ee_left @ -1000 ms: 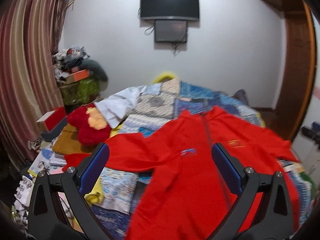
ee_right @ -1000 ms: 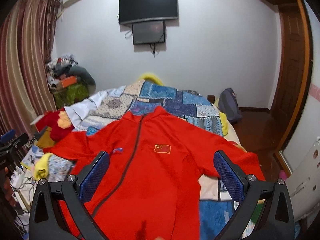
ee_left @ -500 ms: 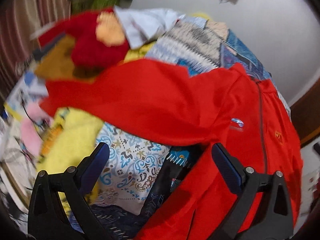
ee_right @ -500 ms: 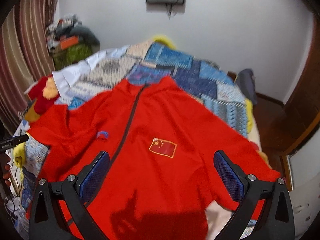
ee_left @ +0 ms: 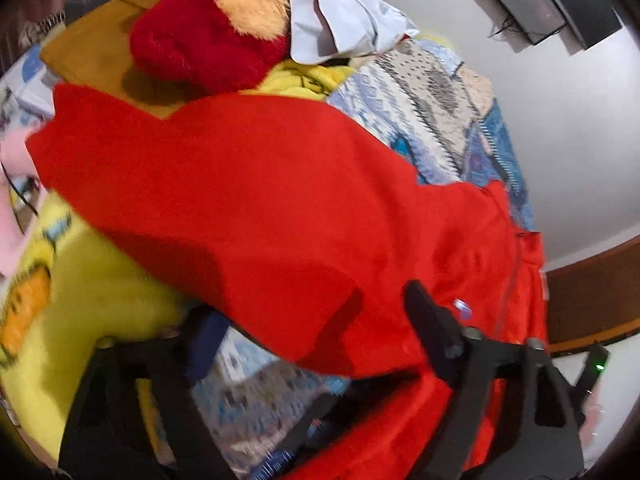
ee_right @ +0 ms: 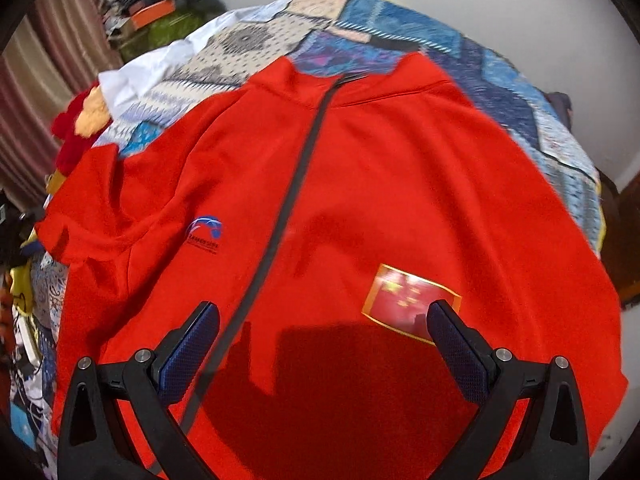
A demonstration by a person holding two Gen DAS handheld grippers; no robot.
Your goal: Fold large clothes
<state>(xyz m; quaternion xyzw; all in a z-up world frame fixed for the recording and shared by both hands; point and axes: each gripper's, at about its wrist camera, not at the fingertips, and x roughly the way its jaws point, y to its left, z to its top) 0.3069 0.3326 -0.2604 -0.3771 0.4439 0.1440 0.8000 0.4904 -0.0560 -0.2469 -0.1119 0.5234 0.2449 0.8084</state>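
Observation:
A large red zip jacket point(ee_right: 360, 184) lies spread front up on the patchwork bedspread point(ee_right: 400, 32), with a dark zip down the middle, a blue logo and a flag patch point(ee_right: 408, 300). My right gripper point(ee_right: 320, 332) is open and empty, low over the jacket's chest. In the left wrist view the jacket's sleeve point(ee_left: 240, 192) stretches to the left. My left gripper point(ee_left: 316, 320) is open, tilted, its jaws on either side of the sleeve's lower edge, not closed on it.
A red plush toy point(ee_left: 208, 36) and white cloth point(ee_left: 332, 28) lie beyond the sleeve. A yellow blanket point(ee_left: 80, 292) lies under the sleeve's end. Clutter is piled by the curtain point(ee_right: 152, 4). A wall screen point(ee_left: 532, 4) hangs behind the bed.
Both grippers have dropped closer to the jacket. The left one has swung left and tilted down onto the sleeve. The right one has moved in over the chest near the flag patch.

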